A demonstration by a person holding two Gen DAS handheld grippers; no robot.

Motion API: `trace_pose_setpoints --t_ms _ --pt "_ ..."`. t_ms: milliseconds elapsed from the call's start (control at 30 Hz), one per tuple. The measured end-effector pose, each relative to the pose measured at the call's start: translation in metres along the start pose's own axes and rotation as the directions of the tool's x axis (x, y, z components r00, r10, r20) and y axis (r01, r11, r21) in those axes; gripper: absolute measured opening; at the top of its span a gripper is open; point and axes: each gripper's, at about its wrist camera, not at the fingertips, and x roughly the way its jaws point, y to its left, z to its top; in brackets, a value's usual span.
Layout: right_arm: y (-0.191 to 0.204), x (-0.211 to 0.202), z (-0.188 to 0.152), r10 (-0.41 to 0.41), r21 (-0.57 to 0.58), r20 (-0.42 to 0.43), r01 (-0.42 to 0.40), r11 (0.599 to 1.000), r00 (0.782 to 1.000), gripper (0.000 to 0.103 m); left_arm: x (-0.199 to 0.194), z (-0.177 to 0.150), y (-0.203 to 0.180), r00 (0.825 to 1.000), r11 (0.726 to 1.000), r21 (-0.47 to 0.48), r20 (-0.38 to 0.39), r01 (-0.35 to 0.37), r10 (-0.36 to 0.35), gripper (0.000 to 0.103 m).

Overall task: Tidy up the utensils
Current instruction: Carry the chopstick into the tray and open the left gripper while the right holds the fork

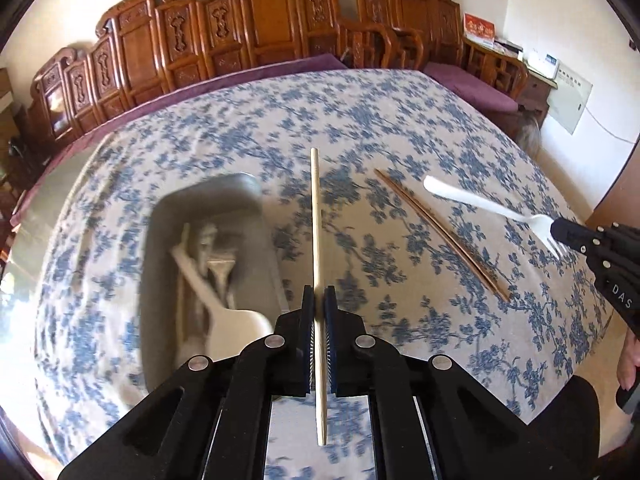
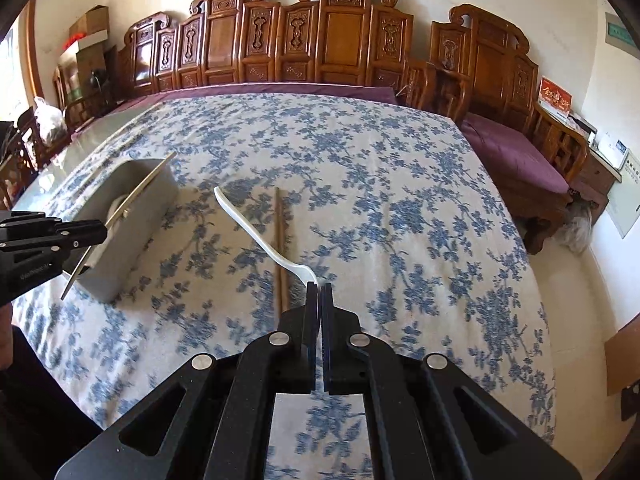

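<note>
Through the left wrist camera we have our left hand-held gripper (image 1: 319, 300) clamped tight on a single pale chopstick (image 1: 317, 240), pinched near its lower part, the long end pointing up and away over the surface (image 1: 400, 120) with its blue-flowered cloth. Just to the left sits the grey metal tray (image 1: 256, 196), blurred, with a white spoon (image 1: 224, 300) and what looks like a metal fork lying inside; we can't make out the rest of its contents. Right of the chopstick a brown pair of chopsticks (image 1: 440, 234) lies flat on the cloth. Further right, our right hand-held gripper (image 1: 560, 232) comes in from the edge, gripping a white plastic fork (image 1: 480, 204) at the tine end, handle raised above the cloth.

Over to the right wrist camera: our right hand-held gripper (image 2: 320, 292) is shut on the white plastic fork (image 2: 260, 236), whose handle curves up and left. The brown pair of chopsticks (image 2: 279, 220) lies on the surface (image 2: 400, 200) just behind it. At far left, the left hand-held gripper (image 2: 105, 229) grips the pale chopstick (image 2: 136, 196) slantwise in front of the grey metal tray (image 2: 140, 224). Carved wooden benches (image 2: 320, 40) line the wall.
</note>
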Motion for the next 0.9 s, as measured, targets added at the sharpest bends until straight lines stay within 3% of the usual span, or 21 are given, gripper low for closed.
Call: trace_pose_setpoints --t_ms 367,900 --pt "0.049 0.005 0.014 0.042 -0.017 0.006 -0.042 0.999 0.999 0.002 -0.008 0.003 0.061 1.0 0.999 -0.051 0.025 -0.014 0.015 0.004" --pt "0.079 0.007 0.016 0.074 -0.037 -0.014 -0.075 0.997 0.997 0.002 0.043 -0.009 0.096 0.996 0.997 -0.073 -0.084 -0.018 0.012 0.004"
